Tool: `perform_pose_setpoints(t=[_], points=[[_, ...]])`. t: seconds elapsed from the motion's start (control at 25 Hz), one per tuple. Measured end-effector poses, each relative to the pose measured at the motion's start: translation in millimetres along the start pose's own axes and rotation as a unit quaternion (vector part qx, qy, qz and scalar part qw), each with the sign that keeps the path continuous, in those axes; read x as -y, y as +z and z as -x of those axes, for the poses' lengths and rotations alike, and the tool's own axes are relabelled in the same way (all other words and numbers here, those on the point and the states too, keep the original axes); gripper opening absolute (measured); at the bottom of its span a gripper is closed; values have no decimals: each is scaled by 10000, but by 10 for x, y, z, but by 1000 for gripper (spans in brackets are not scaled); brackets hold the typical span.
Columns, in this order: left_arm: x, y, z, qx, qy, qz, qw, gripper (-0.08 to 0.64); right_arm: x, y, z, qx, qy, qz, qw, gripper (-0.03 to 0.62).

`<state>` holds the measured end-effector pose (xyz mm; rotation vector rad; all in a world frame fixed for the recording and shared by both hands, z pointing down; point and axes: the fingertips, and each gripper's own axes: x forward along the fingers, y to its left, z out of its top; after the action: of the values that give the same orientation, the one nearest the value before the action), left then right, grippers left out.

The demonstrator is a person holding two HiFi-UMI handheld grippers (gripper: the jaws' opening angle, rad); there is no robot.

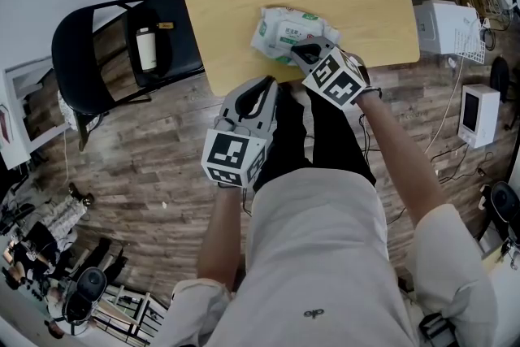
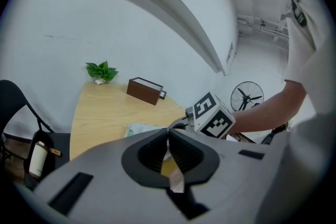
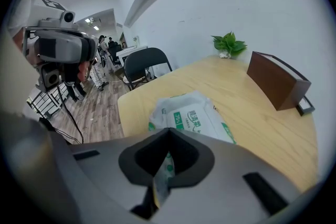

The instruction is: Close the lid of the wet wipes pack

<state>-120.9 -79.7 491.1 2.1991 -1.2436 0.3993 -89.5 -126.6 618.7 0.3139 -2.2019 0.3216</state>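
one wipes pack [image 1: 282, 30] beneath right hand-held gripper [image 1: 301, 53]

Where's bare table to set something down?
Bare: table left of the wet wipes pack to its edge, and the band between pack and brown box. Crowded: front edge, where the right gripper is at the pack.

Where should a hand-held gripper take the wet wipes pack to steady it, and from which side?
The wet wipes pack lies flat and soft, too broad to span from above, and the shut right hand-held gripper occupies its near right corner. So probably pinch its crumpled left end, as the head view shows it, coming low from the table's near edge.
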Motion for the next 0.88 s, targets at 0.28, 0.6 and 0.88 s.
perform_pose_setpoints(t=[0.28,0.6,0.88], points=[[-11,-7,5,8,-2,-18,10000,15,2,-7,-11,-15,-55,51,10000,0],[24,5,87,-2,-89,-158,9998,15,-17,3,5,-119,-149,73,9998,0],[97,52,135,20,-126,-286,9995,14,-84,135,280,178,-227,117,9995,0]])
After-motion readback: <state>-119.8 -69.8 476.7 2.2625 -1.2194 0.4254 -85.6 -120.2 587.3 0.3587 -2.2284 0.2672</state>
